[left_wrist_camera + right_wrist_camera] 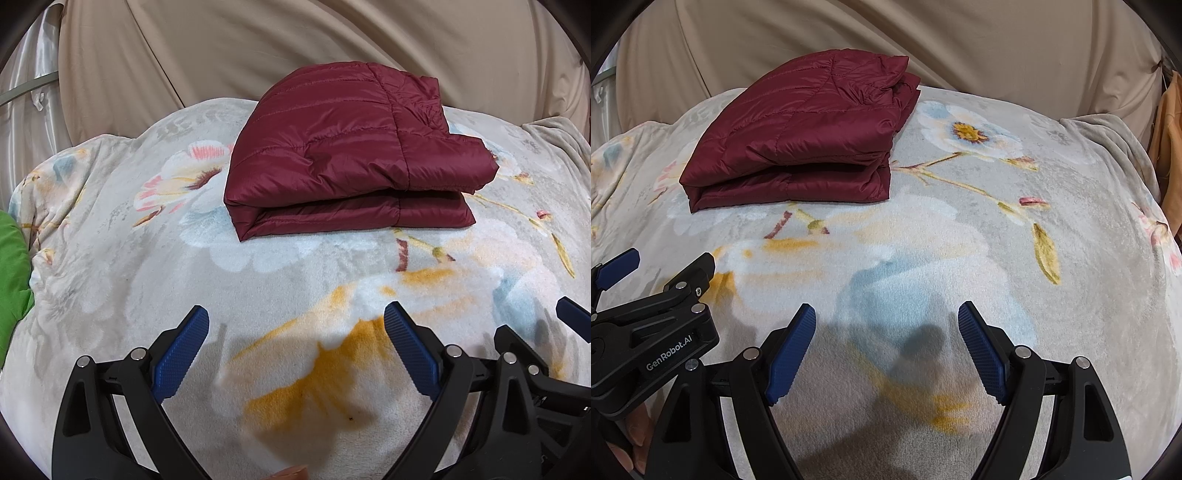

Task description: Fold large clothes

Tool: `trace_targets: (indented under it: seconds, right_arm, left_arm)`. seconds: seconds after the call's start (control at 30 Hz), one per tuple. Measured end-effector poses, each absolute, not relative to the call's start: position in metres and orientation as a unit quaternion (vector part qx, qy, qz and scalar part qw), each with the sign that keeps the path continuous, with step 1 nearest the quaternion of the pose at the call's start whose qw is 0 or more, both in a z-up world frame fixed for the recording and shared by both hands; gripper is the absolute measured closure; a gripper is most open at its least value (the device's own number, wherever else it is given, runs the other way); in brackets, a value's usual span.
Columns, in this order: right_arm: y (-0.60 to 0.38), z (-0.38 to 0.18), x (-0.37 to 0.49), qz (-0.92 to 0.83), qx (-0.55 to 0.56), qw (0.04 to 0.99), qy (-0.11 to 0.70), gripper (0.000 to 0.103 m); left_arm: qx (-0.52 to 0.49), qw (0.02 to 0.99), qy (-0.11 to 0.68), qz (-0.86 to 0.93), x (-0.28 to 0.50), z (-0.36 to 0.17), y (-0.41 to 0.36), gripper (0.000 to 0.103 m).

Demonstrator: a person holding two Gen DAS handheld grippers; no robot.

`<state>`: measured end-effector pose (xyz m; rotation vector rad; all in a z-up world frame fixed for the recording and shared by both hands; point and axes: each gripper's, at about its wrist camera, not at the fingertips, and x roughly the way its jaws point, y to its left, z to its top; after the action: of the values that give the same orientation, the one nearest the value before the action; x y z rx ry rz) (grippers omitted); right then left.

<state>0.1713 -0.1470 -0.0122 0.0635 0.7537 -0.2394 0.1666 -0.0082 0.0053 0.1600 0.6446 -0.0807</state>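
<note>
The jacket (351, 155) lies folded into a compact, layered bundle on the blanket (110, 258), so the folding looks essentially done; at most a small tidy of the rumpled collar end on its right seems left, and that is a judgement only. The left gripper (297, 321) hovers above the blanket with its jaws spread wide, holding nothing and touching nothing; the jacket sits ahead of its fingers (181, 354), well apart and slightly right of the gap. The right gripper (886, 317) is likewise wide open and empty, close beside the left one, with the jacket ahead and to the left of its fingers (792, 354).
</note>
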Motion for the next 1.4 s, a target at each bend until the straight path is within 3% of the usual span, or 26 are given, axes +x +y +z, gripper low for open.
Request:
trace_targets:
  seconds: [1.4]
  right_arm:
    - [-0.1494, -0.0123, 0.1714, -0.116, 0.027, 0.922, 0.367, 0.026]
  left_arm:
    - [0.082, 0.943, 0.319, -0.035, 0.1658, 0.0043, -0.0066, 0.01]
